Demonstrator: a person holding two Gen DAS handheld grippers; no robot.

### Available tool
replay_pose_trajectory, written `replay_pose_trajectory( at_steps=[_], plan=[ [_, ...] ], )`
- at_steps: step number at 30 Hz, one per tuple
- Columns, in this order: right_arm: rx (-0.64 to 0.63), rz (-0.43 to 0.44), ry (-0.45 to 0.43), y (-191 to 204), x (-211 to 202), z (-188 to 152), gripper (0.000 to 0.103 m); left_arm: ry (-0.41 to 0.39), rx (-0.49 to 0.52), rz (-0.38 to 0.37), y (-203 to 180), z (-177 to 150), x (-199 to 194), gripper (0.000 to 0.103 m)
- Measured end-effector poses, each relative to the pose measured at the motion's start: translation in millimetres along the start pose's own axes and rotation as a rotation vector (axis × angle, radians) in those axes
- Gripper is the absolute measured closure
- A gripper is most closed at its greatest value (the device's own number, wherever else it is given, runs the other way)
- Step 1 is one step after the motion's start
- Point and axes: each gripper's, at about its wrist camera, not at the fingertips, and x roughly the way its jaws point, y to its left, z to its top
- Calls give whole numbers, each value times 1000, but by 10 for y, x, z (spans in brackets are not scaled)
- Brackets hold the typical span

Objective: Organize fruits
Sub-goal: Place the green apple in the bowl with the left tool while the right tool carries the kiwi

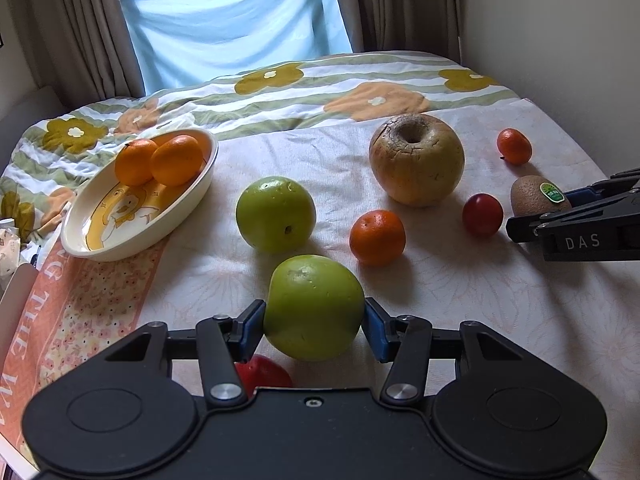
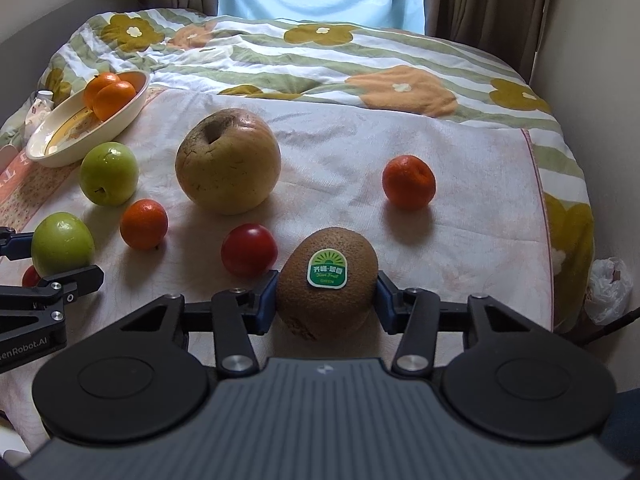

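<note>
My left gripper (image 1: 314, 326) is shut on a green apple (image 1: 314, 306) low over the cloth; the same apple shows in the right wrist view (image 2: 62, 244). My right gripper (image 2: 327, 300) is shut on a brown kiwi (image 2: 328, 282) with a green sticker; the kiwi also shows in the left wrist view (image 1: 538, 194). A cream oval dish (image 1: 80, 240) at the left holds two oranges (image 1: 160, 162). A second green apple (image 1: 275, 214), a large tan apple (image 1: 416, 158), two small mandarins (image 1: 377, 237) (image 1: 514, 146) and a red fruit (image 1: 482, 215) lie loose on the cloth.
Another red fruit (image 1: 262, 374) lies under my left gripper. The fruits sit on a pale cloth (image 1: 460, 300) over a flowered quilt (image 1: 320, 84). A wall runs along the right, curtains and a window stand behind. A white plastic bag (image 2: 608, 288) lies off the bed's right edge.
</note>
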Motion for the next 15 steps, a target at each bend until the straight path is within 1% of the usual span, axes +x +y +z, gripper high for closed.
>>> replay_pose_trajectory(
  at_steps=[7, 15],
  plan=[
    [11, -1, -16, 5, -191, 56, 40, -9, -24, -9, 45, 45, -144, 47],
    [5, 19, -55, 119, -562, 212, 40, -47, -61, 1, 215, 198, -475, 47]
  ],
)
